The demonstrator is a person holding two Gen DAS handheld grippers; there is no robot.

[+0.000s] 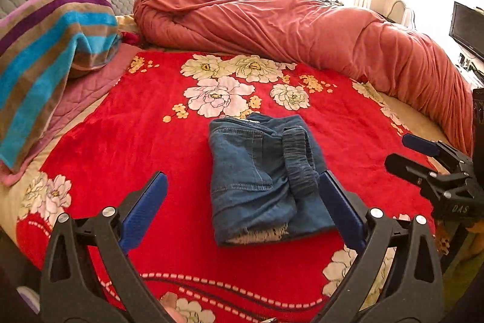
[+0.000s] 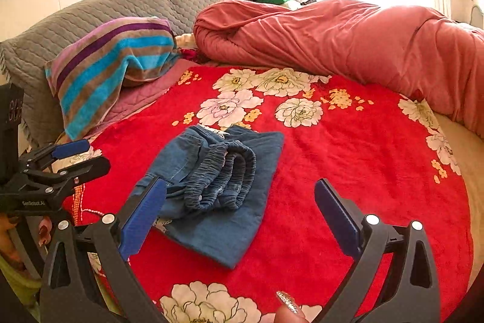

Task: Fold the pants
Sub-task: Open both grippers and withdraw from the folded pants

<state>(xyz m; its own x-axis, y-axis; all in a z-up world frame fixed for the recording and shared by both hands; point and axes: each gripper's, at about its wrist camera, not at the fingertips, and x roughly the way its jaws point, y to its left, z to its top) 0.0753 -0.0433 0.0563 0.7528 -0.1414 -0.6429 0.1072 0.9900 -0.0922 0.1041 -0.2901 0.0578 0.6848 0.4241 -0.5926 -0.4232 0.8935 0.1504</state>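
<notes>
A striped terry towel [image 1: 45, 56] drapes at the left. The left gripper [image 1: 242, 202] hovers spread wide, empty. Between the grippers, the folded denim pants [image 1: 260, 174] – a compact rectangle, elastic waistband ruched – lie on the plush red floral blanket [image 1: 151, 141]. The right gripper [image 2: 240, 208] – fingers wide apart, holding nothing.

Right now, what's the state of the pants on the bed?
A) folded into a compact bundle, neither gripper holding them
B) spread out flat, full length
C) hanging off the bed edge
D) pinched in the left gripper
A: the denim pants lie folded on the red floral blanket, and both the left gripper and right gripper are open, gripping nothing.
</notes>
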